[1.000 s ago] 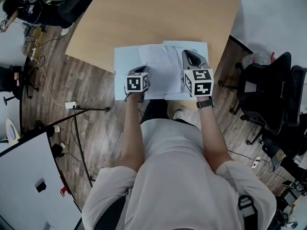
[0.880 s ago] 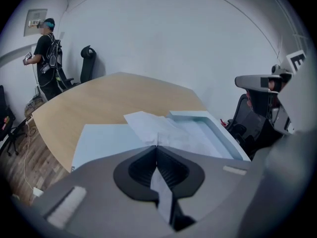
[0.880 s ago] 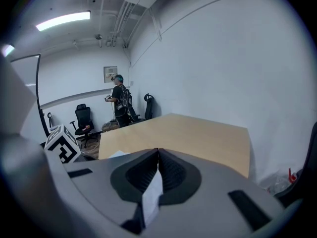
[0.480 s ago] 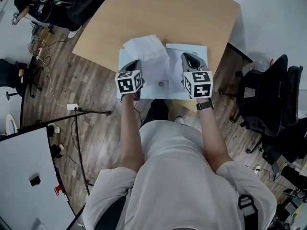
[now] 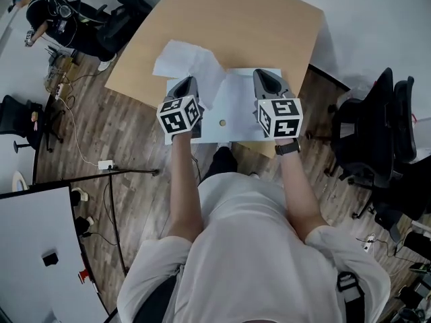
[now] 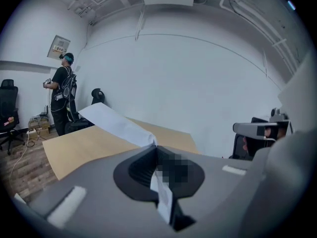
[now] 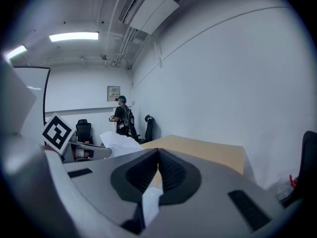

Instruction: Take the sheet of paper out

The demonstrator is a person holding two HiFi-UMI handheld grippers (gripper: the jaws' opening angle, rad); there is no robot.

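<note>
A white sheet of paper (image 5: 182,58) sticks up and to the left over the wooden table (image 5: 229,25), crumpled near the grip. My left gripper (image 5: 189,79) is shut on its near corner; in the left gripper view the sheet (image 6: 116,124) fans out leftward from the closed jaws of that gripper (image 6: 154,145). A pale blue folder (image 5: 236,103) with a small round button (image 5: 222,122) hangs over the table's near edge. My right gripper (image 5: 267,74) is shut on its right part; a pale strip shows between the closed jaws of the right gripper (image 7: 158,151).
Black office chairs (image 5: 377,126) stand to the right of the table. A person (image 5: 47,19) stands at the far left beside more chairs and floor cables. A white desk (image 5: 34,247) is at the lower left.
Both grippers have risen. The left one has drawn the white sheet up and leftward out of the folder, uncovering the folder's button. The right one keeps its hold on the folder.
</note>
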